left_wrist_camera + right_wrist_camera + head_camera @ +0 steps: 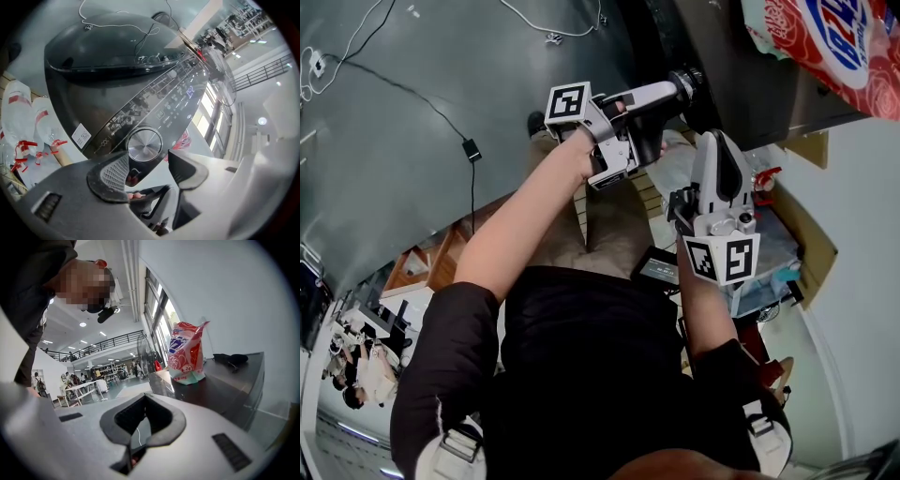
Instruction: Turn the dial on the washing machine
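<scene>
The washing machine's round silver dial (pixel 144 143) sits on its dark control panel (pixel 176 96), below the glossy lid (pixel 103 47). In the left gripper view my left gripper (pixel 147 168) is open just short of the dial, one pad (pixel 115 172) to its lower left and the other (pixel 183 165) to its lower right; neither touches it. From the head view, the left gripper (pixel 682 86) reaches to the machine's front (pixel 741 89). My right gripper (pixel 718 148) hangs beside it, pointing up, shut and empty (pixel 144 401).
A red and white detergent bag (pixel 187 352) stands on the machine's top, also visible in the head view (pixel 834 37). A black bundle (pixel 229 358) lies behind it. Clear plastic bottles with red straps (pixel 28 124) stand left of the machine. A white cable (pixel 117 23) crosses the lid.
</scene>
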`<state>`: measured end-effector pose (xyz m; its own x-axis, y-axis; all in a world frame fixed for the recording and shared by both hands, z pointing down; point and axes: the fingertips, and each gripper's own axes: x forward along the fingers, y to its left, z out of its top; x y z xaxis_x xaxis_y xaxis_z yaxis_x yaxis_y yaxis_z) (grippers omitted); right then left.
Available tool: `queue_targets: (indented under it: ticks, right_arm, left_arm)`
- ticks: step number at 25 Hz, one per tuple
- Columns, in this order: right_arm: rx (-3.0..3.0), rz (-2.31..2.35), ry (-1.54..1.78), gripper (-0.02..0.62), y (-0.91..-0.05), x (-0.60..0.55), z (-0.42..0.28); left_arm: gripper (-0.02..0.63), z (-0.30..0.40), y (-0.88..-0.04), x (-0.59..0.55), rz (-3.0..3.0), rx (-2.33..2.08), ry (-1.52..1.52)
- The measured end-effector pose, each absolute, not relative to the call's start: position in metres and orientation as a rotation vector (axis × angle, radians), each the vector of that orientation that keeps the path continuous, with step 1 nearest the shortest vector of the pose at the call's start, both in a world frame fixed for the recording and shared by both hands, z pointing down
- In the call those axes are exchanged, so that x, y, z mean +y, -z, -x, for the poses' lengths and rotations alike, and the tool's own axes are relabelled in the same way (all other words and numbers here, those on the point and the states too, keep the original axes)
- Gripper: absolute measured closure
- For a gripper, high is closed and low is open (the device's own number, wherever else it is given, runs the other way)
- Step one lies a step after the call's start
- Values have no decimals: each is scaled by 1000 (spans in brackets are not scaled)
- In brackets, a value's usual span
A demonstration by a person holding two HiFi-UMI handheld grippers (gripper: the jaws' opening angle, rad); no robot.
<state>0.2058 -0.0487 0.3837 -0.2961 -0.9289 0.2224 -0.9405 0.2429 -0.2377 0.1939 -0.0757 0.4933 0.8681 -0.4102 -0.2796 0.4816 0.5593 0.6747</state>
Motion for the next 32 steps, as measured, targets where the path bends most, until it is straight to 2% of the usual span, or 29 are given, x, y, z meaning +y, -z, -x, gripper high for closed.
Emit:
queue_targets:
  ticks: [5,12,19,32]
  right_arm:
    - [-2455,-1840,-505,591,-382,-49,-197]
    - [-2478,-1822,-521,591,-384,-49,-170]
    - [-2536,-1778,-470,591,-369,-56,-132]
    - [-2616,-1706,-297,591,-303,-75,-38]
  left_arm:
    - [368,-164,-473,-75,-889,117,545]
    - [445,-90,-470,-100,-1248,-103,469]
    - [608,-29,-434,-124,-1676,-273,416]
    - [612,92,-302,-117,-2549,-804,222]
